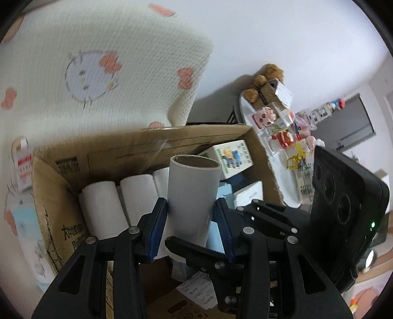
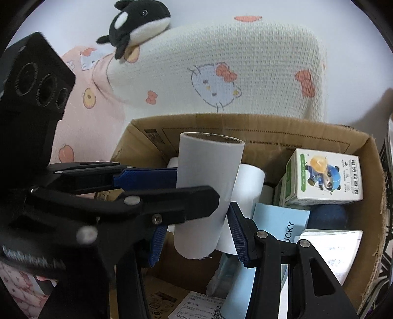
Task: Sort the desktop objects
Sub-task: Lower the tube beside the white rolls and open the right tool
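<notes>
A white paper roll with a brown cardboard core stands upright over the open cardboard box. My left gripper is shut on it, its blue pads pressing both sides. In the right wrist view the same roll is also clamped lower down by my right gripper. There the left gripper reaches in from the left across the roll. Two more white rolls lie side by side inside the box.
The box also holds a green-and-white carton, a light blue box and papers. A cream patterned pillow leans behind it, with an orca plush on top. A white table with figurines and a teddy bear stands to the right.
</notes>
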`<move>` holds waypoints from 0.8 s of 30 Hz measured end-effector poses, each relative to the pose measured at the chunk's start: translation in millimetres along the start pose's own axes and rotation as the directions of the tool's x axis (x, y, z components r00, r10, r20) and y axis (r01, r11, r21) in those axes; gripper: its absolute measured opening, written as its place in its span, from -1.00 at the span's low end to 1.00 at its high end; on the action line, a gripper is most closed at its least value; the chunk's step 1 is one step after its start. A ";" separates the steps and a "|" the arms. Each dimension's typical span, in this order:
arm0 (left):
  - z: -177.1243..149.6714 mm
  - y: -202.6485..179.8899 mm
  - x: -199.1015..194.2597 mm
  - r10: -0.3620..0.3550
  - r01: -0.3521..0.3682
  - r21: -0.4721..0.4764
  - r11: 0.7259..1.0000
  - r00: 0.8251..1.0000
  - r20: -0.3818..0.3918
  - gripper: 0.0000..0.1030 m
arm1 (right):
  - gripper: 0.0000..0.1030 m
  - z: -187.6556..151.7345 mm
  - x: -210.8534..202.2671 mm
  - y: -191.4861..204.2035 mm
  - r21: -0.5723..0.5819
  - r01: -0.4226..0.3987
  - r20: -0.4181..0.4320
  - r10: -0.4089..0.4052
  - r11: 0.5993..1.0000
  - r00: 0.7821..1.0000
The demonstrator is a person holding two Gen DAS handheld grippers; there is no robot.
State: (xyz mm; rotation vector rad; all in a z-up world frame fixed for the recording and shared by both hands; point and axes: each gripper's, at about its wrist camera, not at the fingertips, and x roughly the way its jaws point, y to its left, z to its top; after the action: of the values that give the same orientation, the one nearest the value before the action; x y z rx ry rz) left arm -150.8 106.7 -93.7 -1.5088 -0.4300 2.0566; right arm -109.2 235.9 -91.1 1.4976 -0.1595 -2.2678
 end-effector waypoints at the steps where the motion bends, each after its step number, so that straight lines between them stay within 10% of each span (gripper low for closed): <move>1: 0.0 0.7 2.9 0.006 -0.006 -0.007 1.000 1.000 -0.006 -0.14 | -0.10 0.1 2.3 0.2 -0.004 -0.003 -0.004 0.003 1.000 1.000; 24: 6.4 14.3 18.5 0.026 -0.027 -0.124 0.992 1.000 -0.011 -0.16 | -0.14 4.5 1.9 3.1 -0.050 0.072 0.000 -0.072 0.996 0.997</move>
State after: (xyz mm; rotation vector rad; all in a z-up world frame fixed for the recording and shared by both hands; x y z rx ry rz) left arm -164.4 106.8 -113.7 -1.6038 -0.5464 2.0764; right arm -113.0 231.8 -89.9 1.5027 -0.0490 -2.3092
